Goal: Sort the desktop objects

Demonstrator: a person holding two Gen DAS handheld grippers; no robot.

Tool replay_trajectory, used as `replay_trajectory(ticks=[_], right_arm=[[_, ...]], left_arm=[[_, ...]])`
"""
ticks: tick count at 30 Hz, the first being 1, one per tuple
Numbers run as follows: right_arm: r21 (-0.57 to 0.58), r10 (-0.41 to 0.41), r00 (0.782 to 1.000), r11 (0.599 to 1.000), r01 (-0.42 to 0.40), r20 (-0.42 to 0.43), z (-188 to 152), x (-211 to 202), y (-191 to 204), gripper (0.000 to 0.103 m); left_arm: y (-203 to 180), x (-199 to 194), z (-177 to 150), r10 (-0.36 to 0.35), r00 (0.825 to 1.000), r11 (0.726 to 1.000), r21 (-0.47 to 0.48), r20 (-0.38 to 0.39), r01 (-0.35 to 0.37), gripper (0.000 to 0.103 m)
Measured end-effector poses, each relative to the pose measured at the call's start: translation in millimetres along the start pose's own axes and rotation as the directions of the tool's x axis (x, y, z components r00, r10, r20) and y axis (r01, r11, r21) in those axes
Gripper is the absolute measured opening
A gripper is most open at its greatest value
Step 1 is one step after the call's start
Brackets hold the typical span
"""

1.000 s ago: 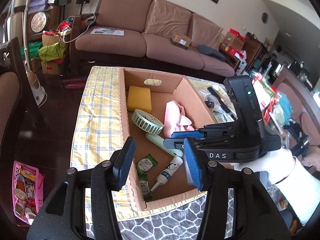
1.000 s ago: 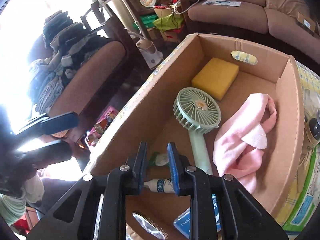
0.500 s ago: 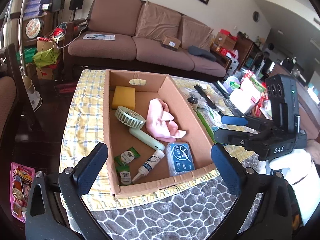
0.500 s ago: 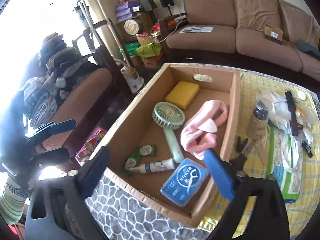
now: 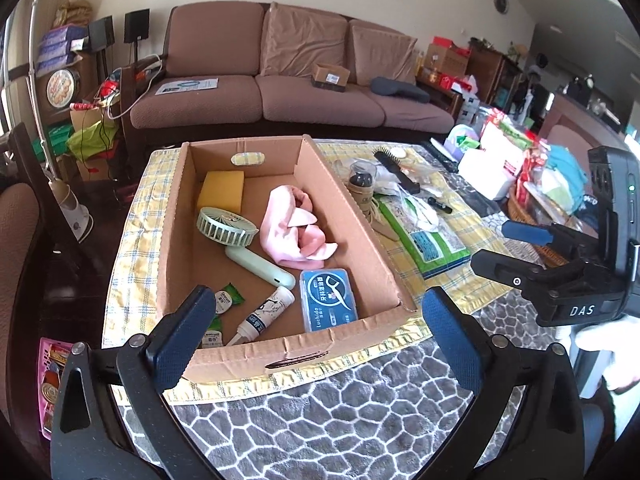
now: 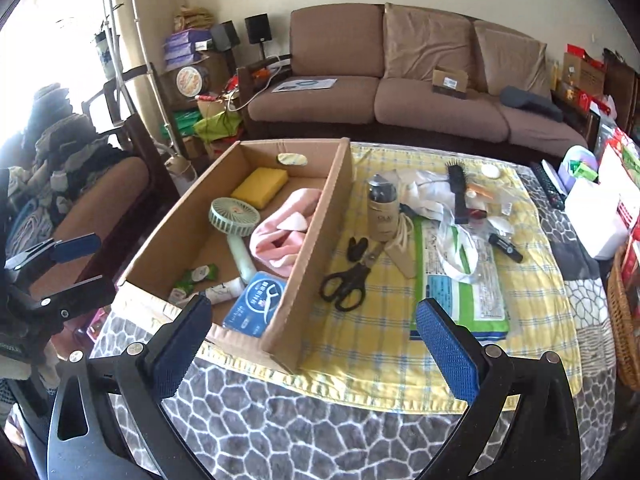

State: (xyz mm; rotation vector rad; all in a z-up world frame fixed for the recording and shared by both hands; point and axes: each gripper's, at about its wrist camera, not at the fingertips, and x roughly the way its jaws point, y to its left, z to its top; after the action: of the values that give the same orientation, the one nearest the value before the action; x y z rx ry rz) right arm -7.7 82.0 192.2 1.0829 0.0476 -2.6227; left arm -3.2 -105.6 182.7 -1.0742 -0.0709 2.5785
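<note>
- Left wrist view: left gripper [image 5: 316, 336] spread wide with nothing between its pads, hovering just short of the cardboard box [image 5: 360, 228]; jaws just been opening.
- Inside the box: blue floss case [image 5: 328, 300] and white tube [image 5: 266, 314] nearest the jaws, then green fan [image 5: 236, 236], pink cloth [image 5: 294, 232], yellow sponge [image 5: 222, 192] at the far end.
- Right wrist view: right gripper [image 6: 314, 344] likewise wide and empty, jaws just been opening, above the box's near corner.
- Beyond the right jaws, outside the box on the yellow checked cloth [image 6: 360, 344]: black scissors [image 6: 348, 282], well apart from both pads.
</note>
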Motion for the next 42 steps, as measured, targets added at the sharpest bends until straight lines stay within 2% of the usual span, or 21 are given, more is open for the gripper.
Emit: replay_trajectory(ticks=[10, 15, 21, 29, 34, 38, 41, 42], right_arm=[[0.023, -0.016, 1.0, 1.0, 0.016, 0.016, -20.7, -18.4, -25.5, 0.103], [0.141, -0.05, 0.997, 0.989, 0.042, 0.05, -37.5, -25.2, -76.0, 0.103], [0.214, -0.072, 0.996, 0.975, 0.06, 0.047, -66.1, -14.1, -117.2, 0.103], [0.178, -0.047, 0.994, 0.984, 0.029, 0.1, -63.1, 6.5, -129.5, 0.103], [0.161, -0.025, 0.993, 0.987, 0.006, 0.114, -49.7, 17.5, -138.5, 0.103], [0.179, 0.013, 0.994, 0.983, -0.033, 0.112, -45.4, 21.8, -147.0, 0.103], [0.192, 0.027, 0.995, 0.98, -0.046, 0.097, -46.8, 22.8, -151.1, 0.103], [0.192, 0.033, 0.995, 0.98, -0.049, 0.089, -47.3, 23.9, -151.4, 0.103]], left_arm=[[-31.3, 10.8, 0.0, -0.02, 0.999, 0.999, 0.03, -0.028, 0.021, 0.103], [-48.1, 22.8, 3.3, -0.088, 0.996, 0.993, 0.075, -0.034, 0.09, 0.103], [-65.6, 55.6, 31.8, -0.071, 0.996, 0.987, 0.144, -0.044, 0.077, 0.103], [-90.1, 133.2, 95.8, -0.069, 0.995, 0.976, 0.202, -0.074, 0.082, 0.103], [-105.7, 197.3, 129.3, -0.035, 0.994, 0.964, 0.259, -0.1, 0.06, 0.103], [-107.4, 250.6, 146.9, 0.007, 0.987, 0.957, 0.287, -0.163, 0.04, 0.103], [-103.9, 282.7, 153.7, 0.027, 0.976, 0.952, 0.302, -0.218, 0.041, 0.097], [-102.9, 290.5, 154.8, 0.03, 0.972, 0.95, 0.31, -0.233, 0.045, 0.091]])
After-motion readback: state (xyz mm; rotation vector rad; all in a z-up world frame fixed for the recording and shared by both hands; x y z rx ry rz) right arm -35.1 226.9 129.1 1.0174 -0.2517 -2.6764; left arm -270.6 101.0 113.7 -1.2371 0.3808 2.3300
